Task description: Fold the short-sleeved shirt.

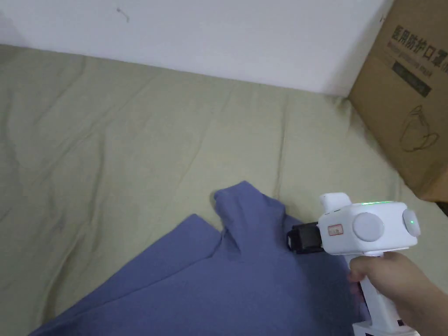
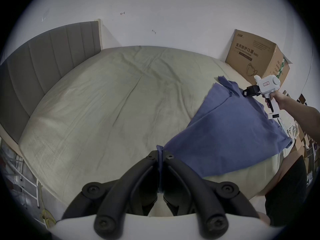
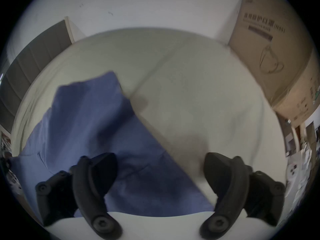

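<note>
Left gripper (image 2: 161,154) clamps the blue shirt (image 2: 230,133); right gripper (image 3: 160,176) gapes above it.

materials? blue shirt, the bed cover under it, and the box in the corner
Blue shirt: soft woven or knit cloth, matte; it drapes and creases where the left claw pinches it.
Bed cover: thin pale green fabric, matte, with long wrinkles.
Box: brown corrugated cardboard by the look, dull printed faces, sharp folded edges.
</note>
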`<state>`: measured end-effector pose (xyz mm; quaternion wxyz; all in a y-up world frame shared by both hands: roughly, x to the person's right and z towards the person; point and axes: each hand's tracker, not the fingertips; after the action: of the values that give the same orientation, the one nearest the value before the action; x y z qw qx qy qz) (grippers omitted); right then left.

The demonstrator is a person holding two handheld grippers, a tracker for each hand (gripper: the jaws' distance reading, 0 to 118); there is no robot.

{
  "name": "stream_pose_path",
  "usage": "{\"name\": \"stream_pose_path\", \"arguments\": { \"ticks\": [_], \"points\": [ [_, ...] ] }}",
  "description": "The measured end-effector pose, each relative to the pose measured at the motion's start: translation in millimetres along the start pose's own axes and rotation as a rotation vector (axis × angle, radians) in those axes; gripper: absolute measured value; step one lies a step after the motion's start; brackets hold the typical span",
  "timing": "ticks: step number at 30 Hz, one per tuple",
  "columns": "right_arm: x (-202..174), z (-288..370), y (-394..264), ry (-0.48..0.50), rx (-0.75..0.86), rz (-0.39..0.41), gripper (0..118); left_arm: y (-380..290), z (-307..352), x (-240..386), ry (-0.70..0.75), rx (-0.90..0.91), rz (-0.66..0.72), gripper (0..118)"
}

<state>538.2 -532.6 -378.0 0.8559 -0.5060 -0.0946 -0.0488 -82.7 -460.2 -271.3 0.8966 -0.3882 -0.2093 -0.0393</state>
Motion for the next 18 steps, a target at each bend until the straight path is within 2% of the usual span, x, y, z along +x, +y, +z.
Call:
{"name": "stream_pose_path", "arguments": {
  "ticks": [1,2,3,4,7,10,13,18],
  "points": [
    [1.5,5.6,-5.6,0.043,0.050,-0.035,78,0.7,0.0,0.5,0.000,0.000,0.000,3],
    [3.6,17.3,-9.7,0.044,0.109,-0.043,49,2.6,0.4,2.2,0.001,0.000,-0.001,3],
    [6.6,28.0,-11.8,0.058,0.101,-0.015,15,1.8,2.4,-0.9,0.003,0.004,-0.005,3],
    [4.3,45.3,-17.6,0.053,0.109,-0.013,5,4.7,5.8,1.6,0.002,0.014,-0.009,3],
    [6.3,99.9,-31.2,0.067,0.180,-0.071,5,6.4,20.9,-5.3,-0.015,0.071,-0.021,3],
    [10.6,167.2,-38.1,0.082,0.284,-0.086,5,25.6,50.5,-2.3,-0.034,0.150,-0.042,3],
    [11.6,268.9,-53.2,0.027,0.425,-0.059,5,55.3,89.6,10.6,-0.065,0.249,-0.058,3],
    [22.9,423.4,-78.2,-0.052,0.670,-0.066,5,115.7,155.6,20.8,-0.084,0.408,-0.070,3]
  ]
}}
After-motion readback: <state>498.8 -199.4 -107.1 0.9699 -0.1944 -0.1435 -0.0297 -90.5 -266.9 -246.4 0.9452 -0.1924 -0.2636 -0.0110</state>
